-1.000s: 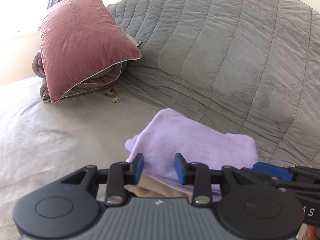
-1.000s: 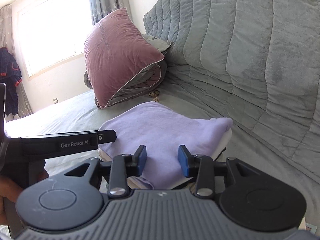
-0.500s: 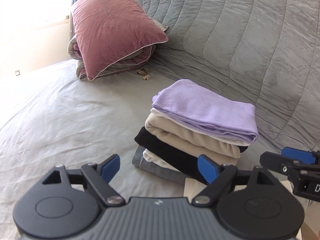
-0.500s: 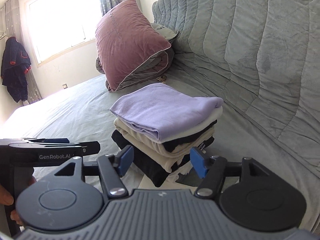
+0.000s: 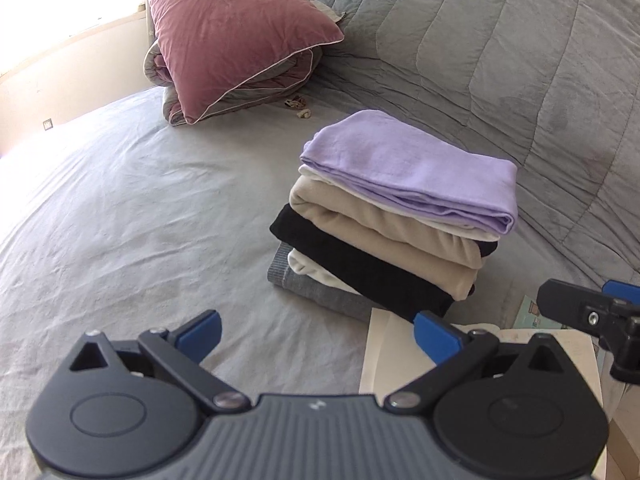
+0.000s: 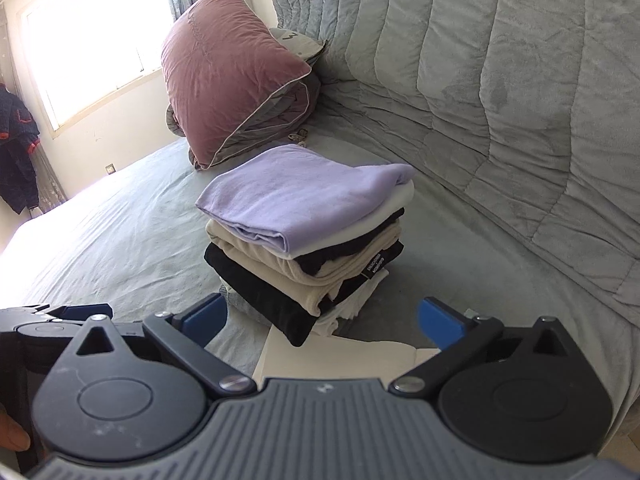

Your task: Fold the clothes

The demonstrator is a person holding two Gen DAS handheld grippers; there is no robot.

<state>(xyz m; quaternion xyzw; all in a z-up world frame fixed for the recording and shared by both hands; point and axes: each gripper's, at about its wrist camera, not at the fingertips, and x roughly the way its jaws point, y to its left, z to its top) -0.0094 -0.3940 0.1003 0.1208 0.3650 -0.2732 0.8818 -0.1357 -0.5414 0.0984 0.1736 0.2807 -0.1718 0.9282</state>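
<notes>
On bed [image 5: 120,208]: folded stack [image 5: 392,216] soft, floppy; I would grip lilac top [image 6: 304,196] by fold. Left gripper [image 5: 316,330], right gripper [image 6: 322,316] wide open, empty.

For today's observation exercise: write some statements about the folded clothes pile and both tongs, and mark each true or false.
1. The folded lilac garment tops the clothes pile. True.
2. The left tongs grip a garment. False: they are open and empty.
3. The right tongs stand open. True.
4. The dusty-pink velvet pillow lies on the pile. False: it rests apart, near the grey quilted backrest.
5. A folded black garment lies beneath the folded beige garment. True.
</notes>
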